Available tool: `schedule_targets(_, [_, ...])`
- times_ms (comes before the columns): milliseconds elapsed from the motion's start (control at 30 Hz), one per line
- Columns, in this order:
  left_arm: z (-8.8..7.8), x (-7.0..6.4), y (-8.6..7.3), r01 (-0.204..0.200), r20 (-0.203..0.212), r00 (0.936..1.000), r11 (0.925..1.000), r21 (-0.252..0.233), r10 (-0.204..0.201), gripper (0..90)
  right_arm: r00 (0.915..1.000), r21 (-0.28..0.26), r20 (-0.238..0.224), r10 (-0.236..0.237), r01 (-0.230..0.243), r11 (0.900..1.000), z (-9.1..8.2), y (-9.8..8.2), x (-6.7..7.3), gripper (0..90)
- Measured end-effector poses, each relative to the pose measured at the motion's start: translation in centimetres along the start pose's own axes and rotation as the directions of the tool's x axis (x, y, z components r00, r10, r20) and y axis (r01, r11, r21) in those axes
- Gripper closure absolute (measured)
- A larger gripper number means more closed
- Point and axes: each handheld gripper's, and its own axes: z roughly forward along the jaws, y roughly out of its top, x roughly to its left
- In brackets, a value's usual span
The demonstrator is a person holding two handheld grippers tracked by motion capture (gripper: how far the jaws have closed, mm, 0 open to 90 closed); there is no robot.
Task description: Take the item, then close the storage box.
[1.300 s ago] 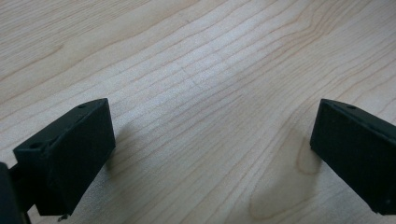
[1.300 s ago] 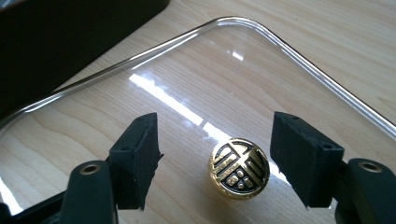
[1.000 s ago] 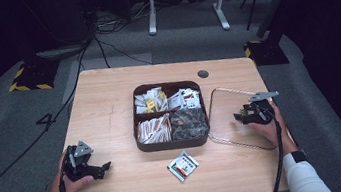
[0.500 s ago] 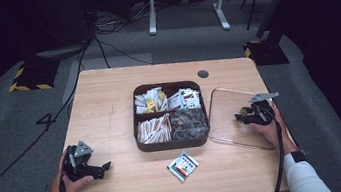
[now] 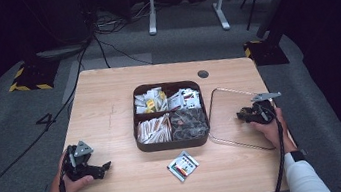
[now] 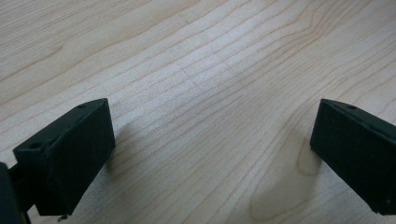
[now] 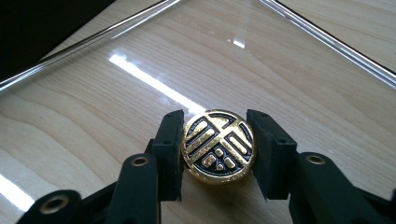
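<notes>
right gripper view: right gripper [image 7: 217, 151], its jaws just closing, clamps a round black-and-gold knob [image 7: 218, 148] on the clear lid [image 7: 289, 93]. lid not yet lifted; left gripper [image 6: 205, 158] idles wide open.

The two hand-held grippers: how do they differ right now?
The left hand-held gripper has wide-open jaws with only bare table between them; the right hand-held gripper has just been closing on a gold-and-black knob of the clear lid. The left sits beside the tray's near corner, the right over the lid. Both have black jaws.
</notes>
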Motion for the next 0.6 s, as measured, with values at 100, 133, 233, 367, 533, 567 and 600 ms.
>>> schedule_targets(100, [0.0,0.0,0.0,-0.002,-0.002,1.0000,1.0000,-0.001,0.002,0.2,0.9999,-0.001,0.010,0.003,-0.003,1.000,-0.1,-0.1,-0.2,58.9])
schedule_targets(133, [0.0,0.0,0.0,-0.004,-0.003,1.0000,1.0000,-0.002,0.004,0.2,0.9998,-0.002,0.018,0.006,-0.006,1.000,-0.2,-0.1,-0.2,58.9])
schedule_targets(233, [0.0,0.0,0.0,-0.002,-0.002,1.0000,1.0000,-0.001,0.002,0.1,0.9999,-0.005,0.013,0.007,-0.007,1.000,-0.3,-0.2,-0.3,58.9])
schedule_targets(367, [0.0,0.0,0.0,-0.002,-0.001,1.0000,1.0000,-0.001,0.002,0.2,0.9999,-0.017,0.012,0.003,-0.003,1.000,-0.7,-0.1,-0.3,58.9])
schedule_targets(533, [0.0,0.0,0.0,-0.002,-0.002,1.0000,1.0000,-0.001,0.002,0.2,0.9999,-0.028,0.011,0.006,-0.006,1.000,-1.2,0.1,-0.4,58.9])
schedule_targets(567, [0.0,0.0,0.0,-0.002,-0.002,1.0000,1.0000,-0.001,0.002,0.2,0.9998,-0.030,0.022,-0.003,0.003,1.000,-1.4,0.2,-0.4,58.9])
schedule_targets(600, [0.0,0.0,0.0,-0.002,-0.002,1.0000,1.0000,-0.001,0.002,0.2,0.9993,-0.032,0.035,-0.010,0.011,0.999,-1.5,0.3,-0.3,59.0])
